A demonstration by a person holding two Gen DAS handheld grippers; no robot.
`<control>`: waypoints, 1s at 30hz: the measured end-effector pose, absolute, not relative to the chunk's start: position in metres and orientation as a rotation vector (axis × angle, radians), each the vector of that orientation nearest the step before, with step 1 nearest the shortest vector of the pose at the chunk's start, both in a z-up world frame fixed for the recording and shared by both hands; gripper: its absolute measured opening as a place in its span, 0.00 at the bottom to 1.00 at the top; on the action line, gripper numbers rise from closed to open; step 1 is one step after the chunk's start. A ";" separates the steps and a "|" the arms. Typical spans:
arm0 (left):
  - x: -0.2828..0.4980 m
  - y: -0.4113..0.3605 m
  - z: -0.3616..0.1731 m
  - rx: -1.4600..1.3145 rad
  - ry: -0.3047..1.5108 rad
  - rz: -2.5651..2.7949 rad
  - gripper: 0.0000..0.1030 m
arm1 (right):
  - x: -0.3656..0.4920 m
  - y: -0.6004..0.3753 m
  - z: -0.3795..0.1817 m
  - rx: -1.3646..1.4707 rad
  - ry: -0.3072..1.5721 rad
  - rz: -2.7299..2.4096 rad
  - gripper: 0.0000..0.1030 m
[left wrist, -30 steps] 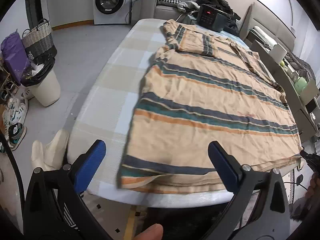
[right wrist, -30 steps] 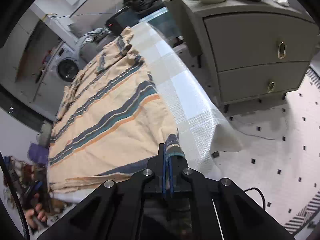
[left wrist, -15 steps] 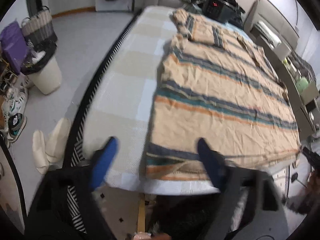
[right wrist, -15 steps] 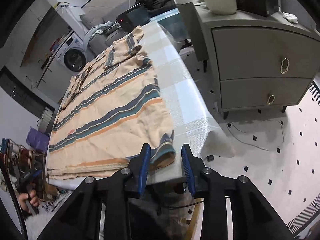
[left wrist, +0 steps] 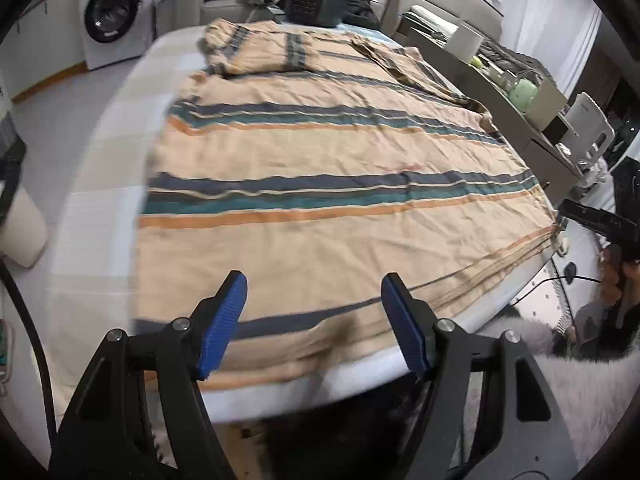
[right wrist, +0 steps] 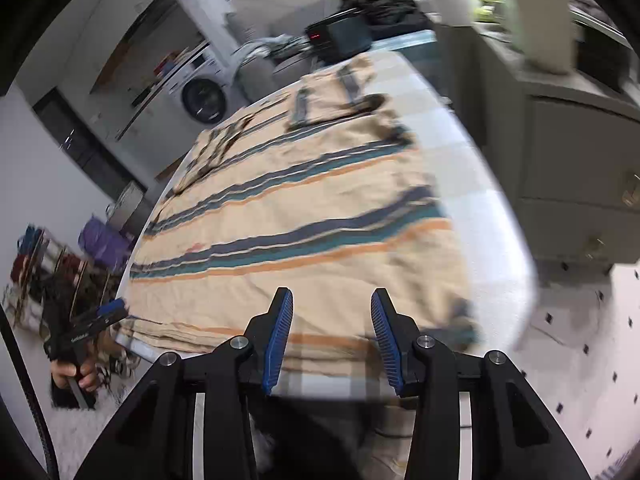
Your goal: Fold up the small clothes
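I am holding the left tongs (left wrist: pixel 314 320) with their blue pads standing fairly wide and nothing between them, hovering over the near hem of the shirt (left wrist: pixel 320 184). My right tongs (right wrist: pixel 331 332) are narrower, their jaws opening at this moment, and nothing is sitting between those pads either; they are hanging just above the same hem, nearer the shirt's right-hand corner.

The shirt is lying flat on the tabletop (left wrist: pixel 104 216), hem toward me and collar at the far end. It is tan with dark blue, teal and orange stripes running across it. A sleeve is lying folded in over its top, and a dark box with red digits (left wrist: pixel 316 4) is sitting just beyond the collar. Pale checked cloth is showing on the tabletop at either side of the shirt. A washing machine (left wrist: pixel 110 20) is standing well beyond the shirt's left shoulder, and a grey cabinet with drawers (right wrist: pixel 576 184) beside its right edge.

I am judging the fabric to be light, thin and limp, already creased, so it will sag and slide rather than hold shape. I am thinking the best holds are the two hem corners, pinching both layers together so it is lifting evenly.
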State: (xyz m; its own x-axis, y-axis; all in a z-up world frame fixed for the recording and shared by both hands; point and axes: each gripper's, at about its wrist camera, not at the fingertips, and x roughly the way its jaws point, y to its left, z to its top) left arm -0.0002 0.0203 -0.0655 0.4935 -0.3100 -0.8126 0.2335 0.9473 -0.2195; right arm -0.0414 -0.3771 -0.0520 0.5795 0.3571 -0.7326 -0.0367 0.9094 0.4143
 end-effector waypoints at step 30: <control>0.016 -0.013 -0.074 -0.097 1.121 -0.461 0.65 | 0.006 -0.222 -0.063 0.043 1.050 0.832 0.43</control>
State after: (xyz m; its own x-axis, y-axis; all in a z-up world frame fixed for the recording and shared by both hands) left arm 0.0160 -0.0127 -0.0741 0.3517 -0.4034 -0.8447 0.3078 0.9020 -0.3026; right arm 0.0060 -0.2225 -0.0630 0.2291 0.6234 -0.7476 -0.5849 0.7021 0.4062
